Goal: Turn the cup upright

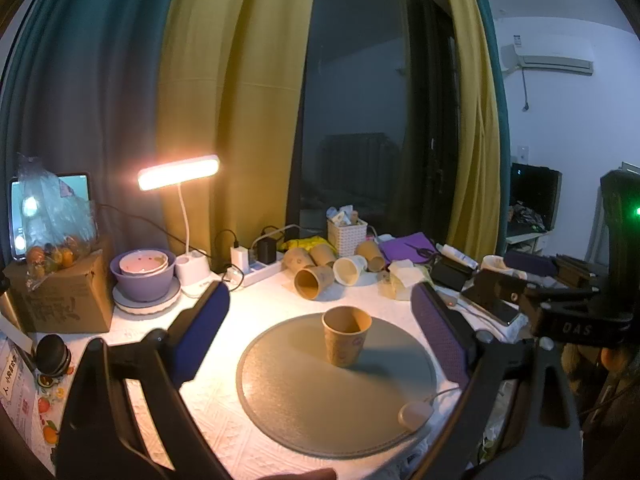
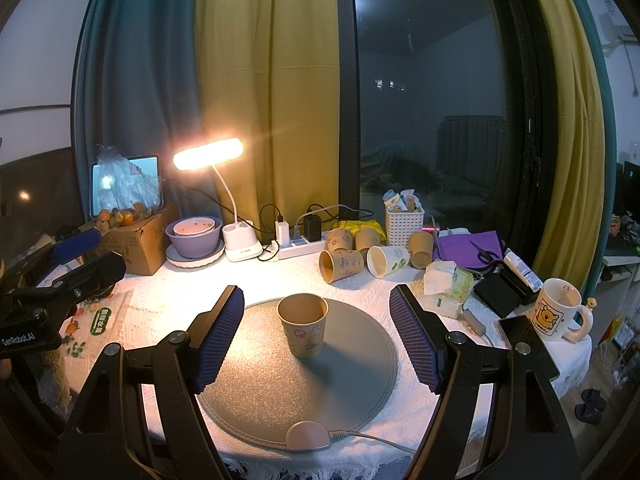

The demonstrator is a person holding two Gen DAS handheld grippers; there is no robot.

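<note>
The brown paper cup (image 2: 302,324) stands upright on the round grey mat (image 2: 360,380), mouth up, a little behind the mat's middle. By my reckoning the flip itself is done and I am at the letting-go end of the task. My right gripper (image 2: 316,336) is spread wide, its blue pads (image 2: 218,340) on either side of the cup with clear space between pad and paper, holding nothing. My left gripper (image 1: 324,332) is likewise released and empty, the cup sitting apart from both its fingers. Behind the mat several other paper cups (image 2: 340,265) lie on their sides near the white basket (image 2: 404,226). If another one is to be righted, I judge the next move calls for reaching past the standing cup without clipping it, since light paper tips easily
</note>
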